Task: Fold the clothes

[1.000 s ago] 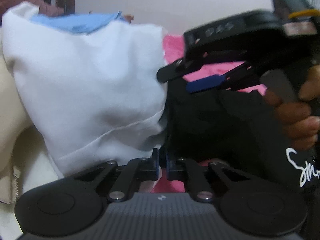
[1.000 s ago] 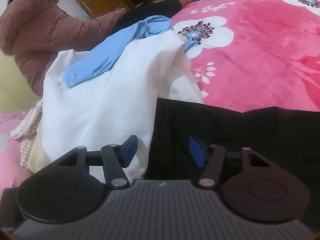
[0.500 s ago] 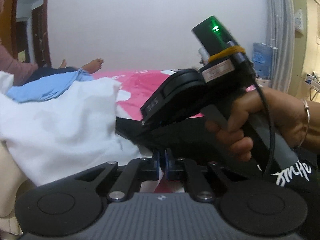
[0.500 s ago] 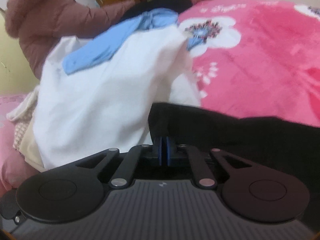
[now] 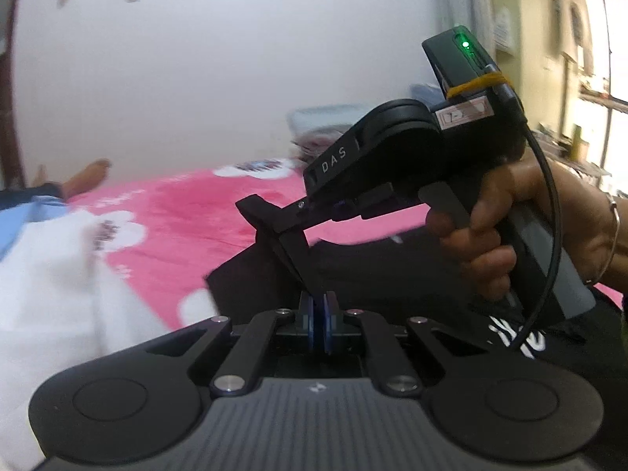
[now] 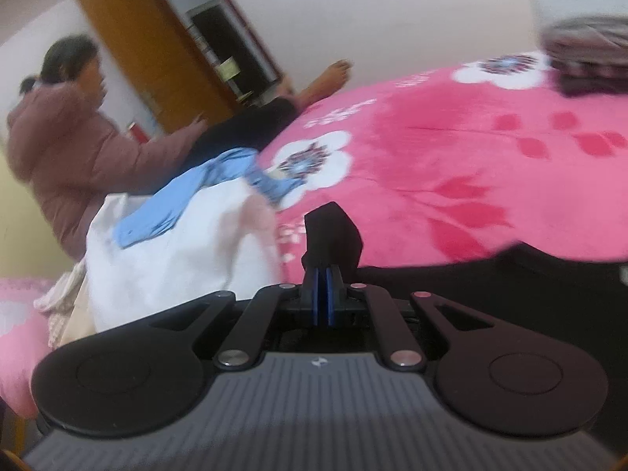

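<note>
Plainly, both hand-held grippers, left point(image 5: 318, 320) and right point(image 6: 322, 294), clenched on blurred black garment point(image 6: 333, 235).

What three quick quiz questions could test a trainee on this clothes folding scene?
1. True or false: the right hand-held gripper is shut on the black garment.
2. Which garment lies on top of the white cloth? A) light blue B) green C) yellow
3. Fill in: the blanket on the bed is ____ with white flowers.

Key: 1 true, black fabric pokes up from between its pads. 2 A, the light blue garment. 3 pink.
</note>
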Demonstrator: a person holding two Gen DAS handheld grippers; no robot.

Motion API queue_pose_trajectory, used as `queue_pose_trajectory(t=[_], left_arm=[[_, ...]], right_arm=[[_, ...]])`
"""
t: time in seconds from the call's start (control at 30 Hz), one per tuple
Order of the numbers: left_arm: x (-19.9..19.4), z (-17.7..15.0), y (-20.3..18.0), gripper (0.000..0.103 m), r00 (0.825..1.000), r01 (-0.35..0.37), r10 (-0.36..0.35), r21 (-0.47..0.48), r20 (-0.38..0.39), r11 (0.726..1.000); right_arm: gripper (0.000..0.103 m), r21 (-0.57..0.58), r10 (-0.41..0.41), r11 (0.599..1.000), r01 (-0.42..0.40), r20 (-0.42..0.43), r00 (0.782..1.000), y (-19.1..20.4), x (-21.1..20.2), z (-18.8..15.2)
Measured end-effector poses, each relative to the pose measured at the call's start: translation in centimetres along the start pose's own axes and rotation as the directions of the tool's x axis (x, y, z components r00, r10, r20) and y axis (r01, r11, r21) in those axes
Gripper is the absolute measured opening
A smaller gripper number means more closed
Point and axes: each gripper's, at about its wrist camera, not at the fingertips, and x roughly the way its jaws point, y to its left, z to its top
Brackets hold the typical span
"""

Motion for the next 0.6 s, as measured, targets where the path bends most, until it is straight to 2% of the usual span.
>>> queue_pose_trajectory(t=[0.17,0.33,0.37,0.5,0.6], left_arm=[[2.5,-0.9,-1.8,0.006,0.998,0.02,-0.018,0.04,-0.06,0.999],[4.2,-1.8,-1.3,0.008,0.991,0.061,-0.056,0.031,-0.121,0.998],[4.8,-2.1,-0.3,0.009,0.988,0.079,-0.076,0.02,-0.134,0.997],[4.1,-3.1,0.9,0.039,0.974,0.171,-0.179,-0.065,-0.14,0.983],[2.0,-3.4,1.8,0.038,0.978,0.164,-0.171,-0.064,-0.12,0.984]], right_arm=[[0.003,0.112,-0.06,0.992,0.059,0.009,0.998,-4.2,-1.2,-2.5],[0.003,0.176,-0.081,0.981,0.083,-0.014,0.997,-7.0,-0.5,-4.7],[0.003,0.181,-0.085,0.98,0.086,-0.017,0.996,-7.3,-0.4,-5.0],[0.006,0.183,-0.125,0.975,0.129,-0.037,0.991,-8.7,-0.4,-5.9],[0.008,0.171,-0.167,0.97,0.171,-0.04,0.985,-9.5,-1.7,-6.2]])
